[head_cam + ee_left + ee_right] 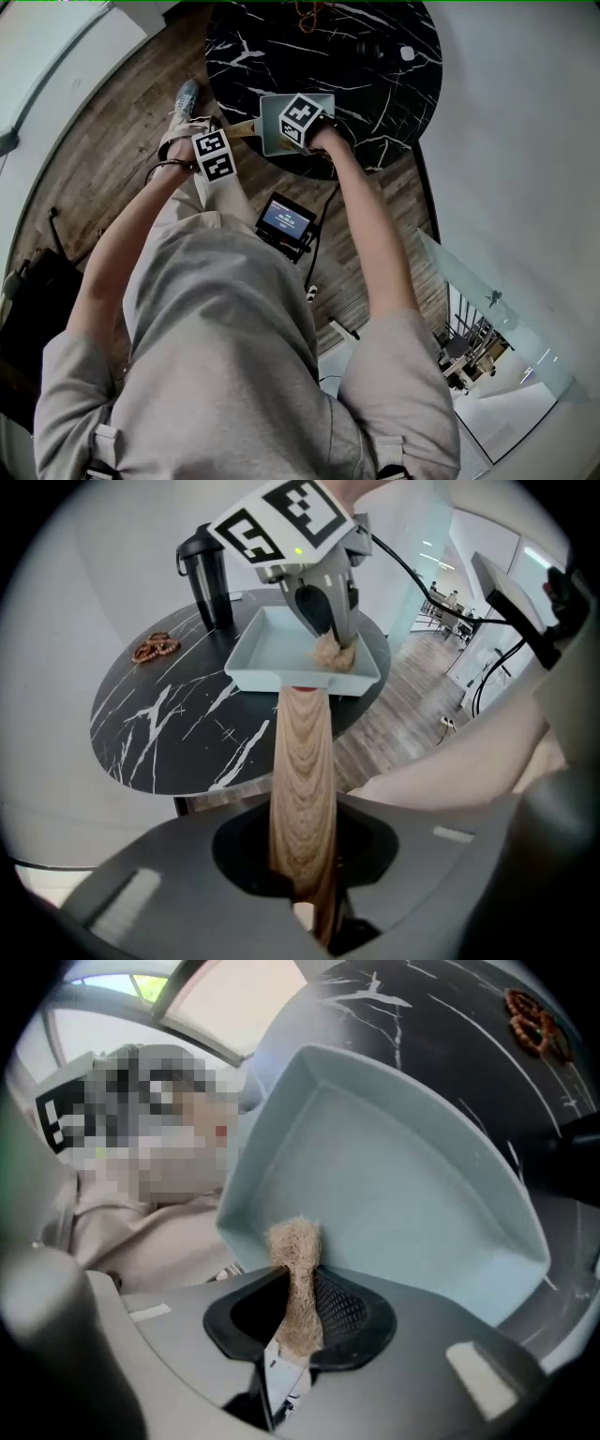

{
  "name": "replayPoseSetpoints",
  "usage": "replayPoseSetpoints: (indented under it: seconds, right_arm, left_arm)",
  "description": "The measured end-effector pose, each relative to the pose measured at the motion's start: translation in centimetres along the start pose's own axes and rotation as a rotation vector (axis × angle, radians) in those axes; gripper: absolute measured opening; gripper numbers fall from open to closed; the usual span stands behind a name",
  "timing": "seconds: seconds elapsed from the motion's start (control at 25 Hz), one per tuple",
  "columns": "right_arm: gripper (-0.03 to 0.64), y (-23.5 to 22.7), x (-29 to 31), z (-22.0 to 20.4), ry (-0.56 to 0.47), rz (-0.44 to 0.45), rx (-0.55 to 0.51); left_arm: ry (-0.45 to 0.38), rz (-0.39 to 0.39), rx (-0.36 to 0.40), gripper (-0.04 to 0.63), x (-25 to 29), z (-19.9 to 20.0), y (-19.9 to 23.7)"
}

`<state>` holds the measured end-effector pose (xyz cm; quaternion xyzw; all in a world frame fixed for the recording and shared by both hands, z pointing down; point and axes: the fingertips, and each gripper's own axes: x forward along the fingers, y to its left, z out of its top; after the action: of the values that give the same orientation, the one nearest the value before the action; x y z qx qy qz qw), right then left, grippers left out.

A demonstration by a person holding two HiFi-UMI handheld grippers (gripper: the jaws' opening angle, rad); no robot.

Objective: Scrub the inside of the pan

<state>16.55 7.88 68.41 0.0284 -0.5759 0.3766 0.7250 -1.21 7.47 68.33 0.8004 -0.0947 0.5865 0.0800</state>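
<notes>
The left gripper (305, 892) clamps the wooden handle (302, 761) to steady the pan (253, 672) at the table's (159, 728) near edge; the right gripper (298, 1330) pinches a scrubber (295, 1251) inside it.

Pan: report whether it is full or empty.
Empty: the pan shows a bare pale floor; only the fibre scrubber pinched in the right hand-held gripper reaches inside.

Round black marble table (394, 103) (white-veined) on wood plank floor (103, 159).
</notes>
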Motion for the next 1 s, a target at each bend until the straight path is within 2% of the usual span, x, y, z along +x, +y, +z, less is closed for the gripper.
replayPoseSetpoints:
  seconds: [0.08, 0.2, 0.32, 0.4, 0.52, 0.64, 0.72, 0.88, 0.96, 1.0]
  right_arm:
    - [0.092, 2.4, 0.3, 2.0, -0.043, 0.069, 0.023]
    - [0.092, 3.5, 0.8, 3.4, -0.061, 0.082, 0.071]
    - [0.092, 3.4, 0.6, 3.5, -0.118, 0.163, 0.212]
    - [0.092, 3.1, -0.2, 4.0, -0.213, 0.261, 0.352]
    - [0.091, 2.1, -2.4, 5.8, -0.422, 0.394, 0.578]
    - [0.091, 0.3, -4.4, 7.9, -0.615, 0.45, 0.751]
    - [0.092, -0.3, -4.8, 8.7, -0.668, 0.446, 0.8]
    - [0.092, -0.2, -4.9, 9.2, -0.747, 0.463, 0.823]
    - [0.092, 0.2, -6.2, 9.3, -0.84, 0.519, 0.813]
    - [0.092, 0.6, -7.4, 9.3, -0.905, 0.575, 0.803]
  left_arm:
    - [0.003, -0.004, -0.004, 0.052, 0.0, 0.0, -0.1]
    - [0.008, -0.003, -0.009, 0.055, 0.0, -0.1, -0.2]
    - [0.007, 0.0, 0.001, 0.048, 0.0, -0.2, -0.4]
    - [0.004, -0.01, 0.006, 0.048, 0.0, -0.3, -0.4]
    - [-0.013, -0.046, 0.028, 0.044, 0.0, -0.1, -0.7]
    - [-0.018, -0.079, 0.073, 0.044, 0.0, 0.0, -1.6]
    - [-0.015, -0.085, 0.075, 0.044, 0.1, -0.1, -2.0]
    - [-0.004, -0.075, 0.063, 0.044, 0.0, -0.6, -1.7]
    - [0.005, -0.066, 0.066, 0.044, 0.0, -0.8, -1.2]
    - [0.011, -0.057, 0.068, 0.043, 0.0, -0.9, -0.9]
